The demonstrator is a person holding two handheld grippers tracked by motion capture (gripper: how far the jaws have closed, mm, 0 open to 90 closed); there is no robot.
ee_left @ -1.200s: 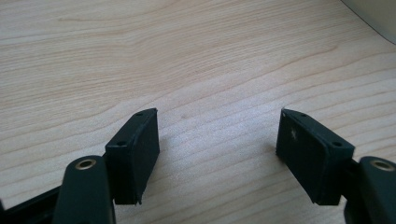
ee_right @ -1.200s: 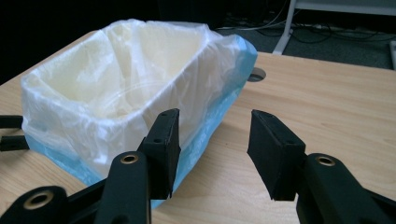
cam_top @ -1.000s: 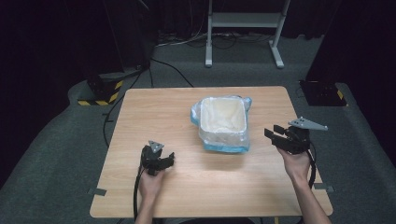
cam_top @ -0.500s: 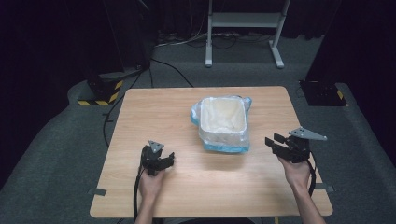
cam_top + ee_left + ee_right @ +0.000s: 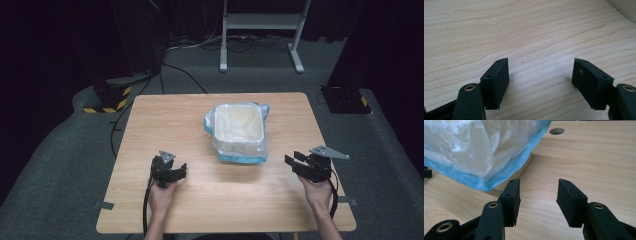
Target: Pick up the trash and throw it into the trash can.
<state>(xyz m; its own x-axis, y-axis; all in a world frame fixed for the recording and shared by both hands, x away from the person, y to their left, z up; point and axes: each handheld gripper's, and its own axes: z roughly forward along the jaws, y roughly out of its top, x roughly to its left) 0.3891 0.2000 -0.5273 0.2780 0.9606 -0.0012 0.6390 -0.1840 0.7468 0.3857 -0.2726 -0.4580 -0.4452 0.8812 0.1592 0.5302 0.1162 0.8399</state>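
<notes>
Wooden table [image 5: 200,120], square top, seen from above. Near its centre, slightly toward 1 o'clock, stands a pale bin [image 5: 239,124] lined with a clear plastic bag [image 5: 240,150] that has a blue edge; the bag is folded out over the rim and hangs down the outer walls to the tabletop. Left gripper [image 5: 176,172] sits low at about 7 o'clock from the bin, well apart from it, held in the left hand [image 5: 161,194], tips pointing toward 3 o'clock. In the left gripper view its jaws stand spread wide over bare wood grain, nothing between them; a pale corner of the bin shows at the frame's 1 o'clock. Right gripper [image 5: 295,161] lies at about 4 o'clock from the bin, near it but apart, in the right hand [image 5: 317,192], tips aimed toward 10 o'clock. In the right gripper view [image 5: 538,192] its jaws are parted with only table showing between them; the bag's blue hem [image 5: 506,171] lies just beyond the left jaw, not touching. A round hole [image 5: 556,130] in the tabletop shows at 12 o'clock.
</notes>
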